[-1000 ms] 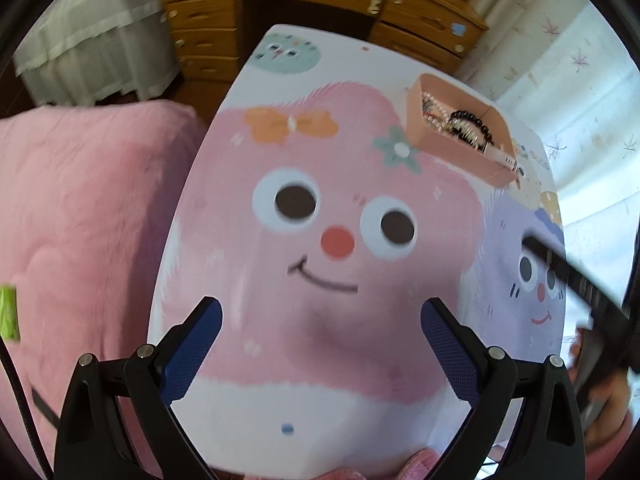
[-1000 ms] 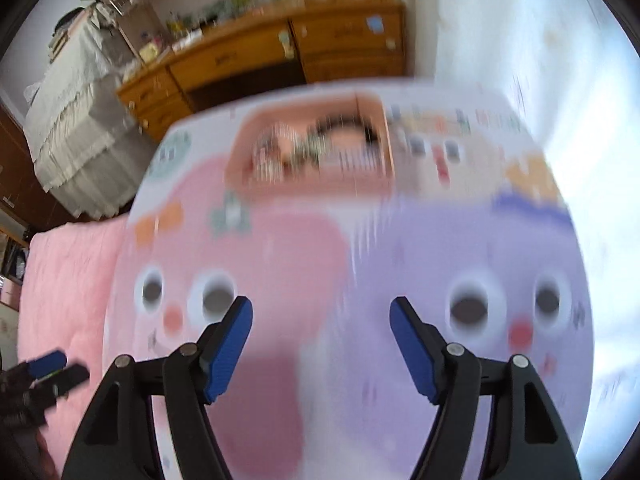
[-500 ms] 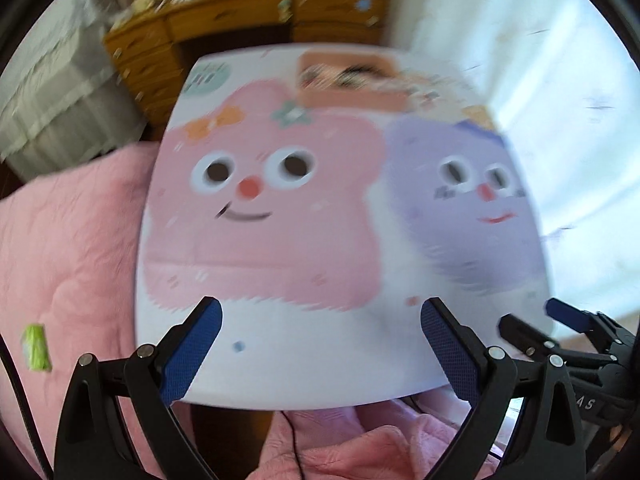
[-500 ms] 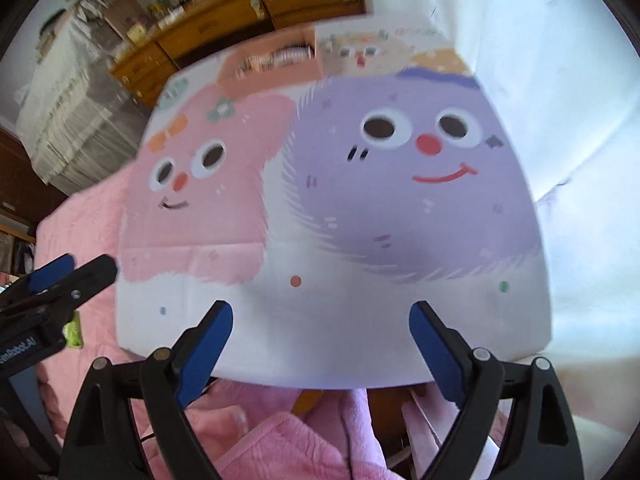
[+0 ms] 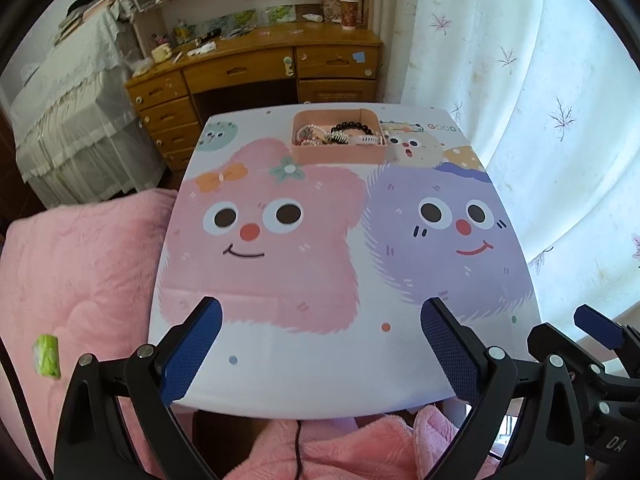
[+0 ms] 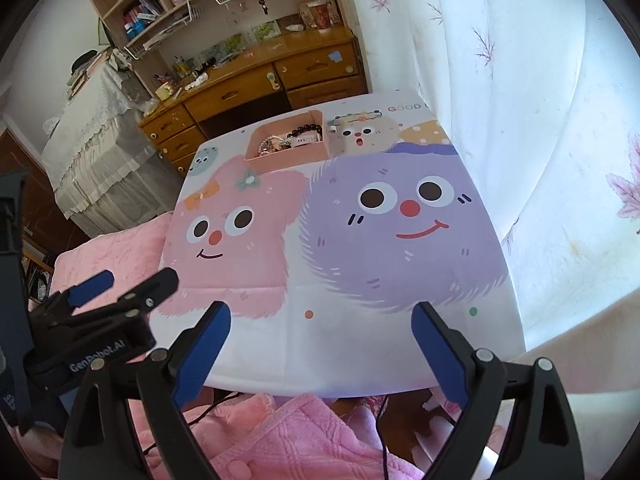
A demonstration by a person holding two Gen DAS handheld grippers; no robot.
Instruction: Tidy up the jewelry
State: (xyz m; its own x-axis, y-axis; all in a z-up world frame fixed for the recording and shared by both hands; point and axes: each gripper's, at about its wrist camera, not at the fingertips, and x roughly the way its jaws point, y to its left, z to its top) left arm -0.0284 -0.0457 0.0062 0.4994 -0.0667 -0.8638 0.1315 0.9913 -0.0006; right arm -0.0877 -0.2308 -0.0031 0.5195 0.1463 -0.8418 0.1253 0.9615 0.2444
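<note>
Left wrist view: the left gripper is held wide apart with nothing between its blue pads, low over the near edge of the table. At 4 o'clock the right gripper is seen, also spread wide and empty. Far across the table, at 12 o'clock, a pink tray sits near the far edge, and beads and bracelets are piled inside it. A wooden desk stands behind.

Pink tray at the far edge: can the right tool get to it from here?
Probably yes. The pink tray sits open-topped on the table, nothing lies between, and the right tool is open and empty.
</note>
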